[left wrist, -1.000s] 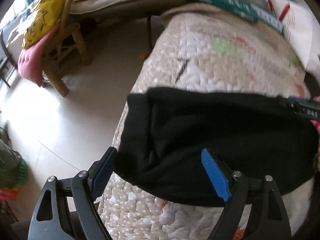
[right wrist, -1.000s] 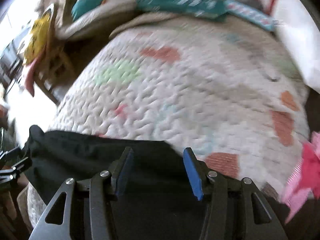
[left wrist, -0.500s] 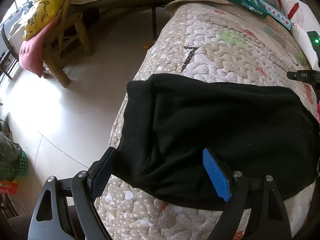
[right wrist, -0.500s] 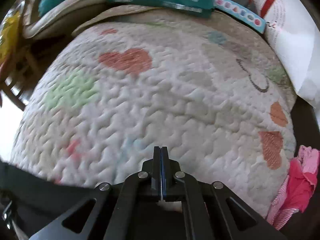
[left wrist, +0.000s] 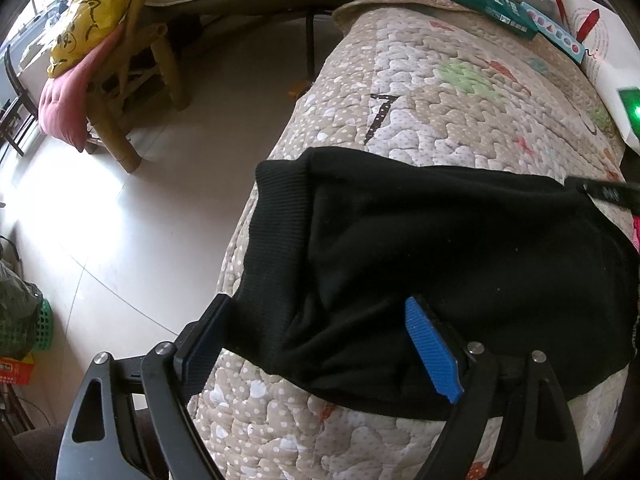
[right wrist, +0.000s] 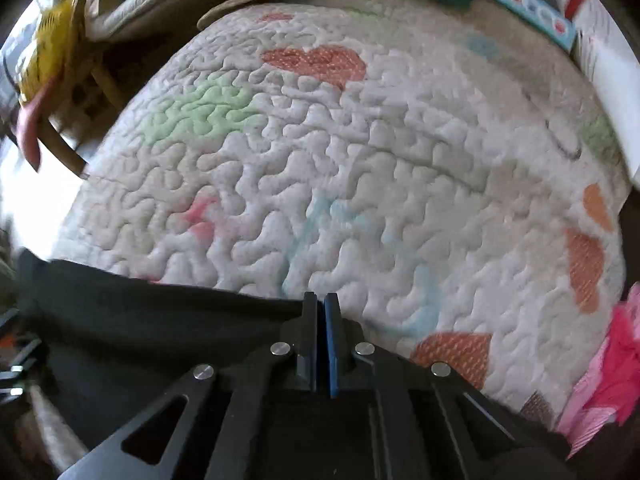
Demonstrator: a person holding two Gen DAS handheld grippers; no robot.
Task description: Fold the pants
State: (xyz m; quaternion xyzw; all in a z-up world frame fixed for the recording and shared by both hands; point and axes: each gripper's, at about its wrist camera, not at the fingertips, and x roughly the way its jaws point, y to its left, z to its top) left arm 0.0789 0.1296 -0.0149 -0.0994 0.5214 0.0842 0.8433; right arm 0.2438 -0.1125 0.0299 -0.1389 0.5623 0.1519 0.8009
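The right gripper [right wrist: 321, 312] is clamped tight at the far edge of the black pants [left wrist: 460, 256]; whether cloth sits between its pads I cannot tell. The left gripper [left wrist: 320, 340] gapes wide, straddling the pants' ribbed end without pinching it. The pants lie folded across the quilt [left wrist: 460, 120], near its floor-side edge.

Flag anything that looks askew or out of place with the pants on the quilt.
The black pants lie bunched rather than flat: the ribbed cuff hangs over the quilt's left edge, and loose folds gather near the left gripper, whose jaws stand wide. No damage shows.
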